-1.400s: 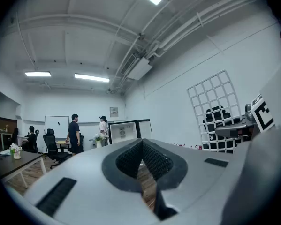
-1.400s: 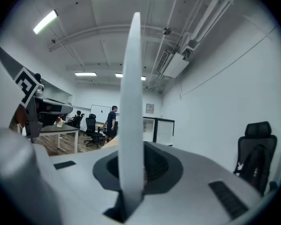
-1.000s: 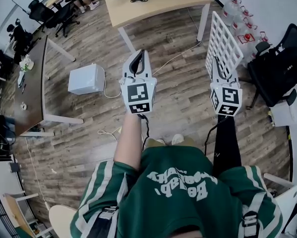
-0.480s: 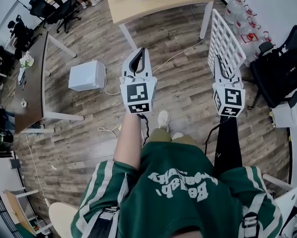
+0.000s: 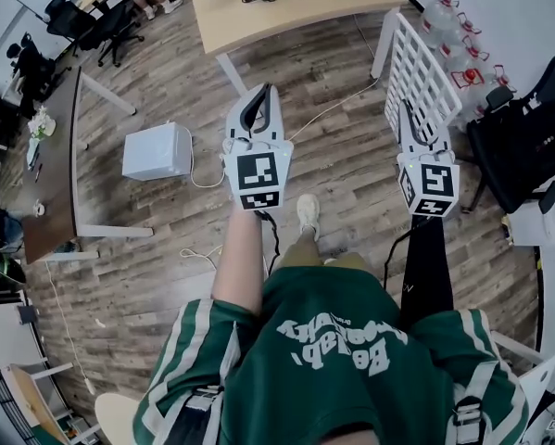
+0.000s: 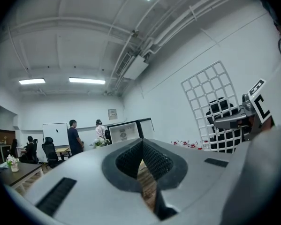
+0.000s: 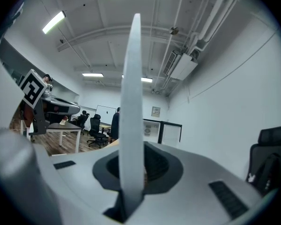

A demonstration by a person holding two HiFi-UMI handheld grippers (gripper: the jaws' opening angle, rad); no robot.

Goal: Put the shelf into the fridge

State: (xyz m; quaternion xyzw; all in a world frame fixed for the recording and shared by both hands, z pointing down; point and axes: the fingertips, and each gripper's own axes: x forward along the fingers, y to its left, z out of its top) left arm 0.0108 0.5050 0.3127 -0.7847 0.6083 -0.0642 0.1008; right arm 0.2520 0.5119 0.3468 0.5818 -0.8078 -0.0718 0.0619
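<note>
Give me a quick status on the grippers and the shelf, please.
Right gripper shut on the shelf, held upright on edge. Left gripper shut, empty. Open fridge ahead; white box off to the left.

White wire-grid shelf (image 5: pixel 421 77): uniform white, a regular pattern of square openings; left gripper (image 5: pixel 260 95) and right gripper (image 5: pixel 406 117): pale grey shells, black cross-hatched pads (image 6: pixel 155 161), cubes with black-and-white square markers; wooden plank floor (image 5: pixel 342 170): grey-brown grain in staggered boards; dark green short-sleeved jersey (image 5: pixel 333 350): white lettering, white stripes at the sleeves; black long sleeve (image 5: pixel 425 267) on the right arm; light wood rectangular tabletop (image 5: pixel 277 12): pale tan; small white box (image 5: pixel 157 151): plain white; black swivel chair (image 5: pixel 527 133): black throughout.
</note>
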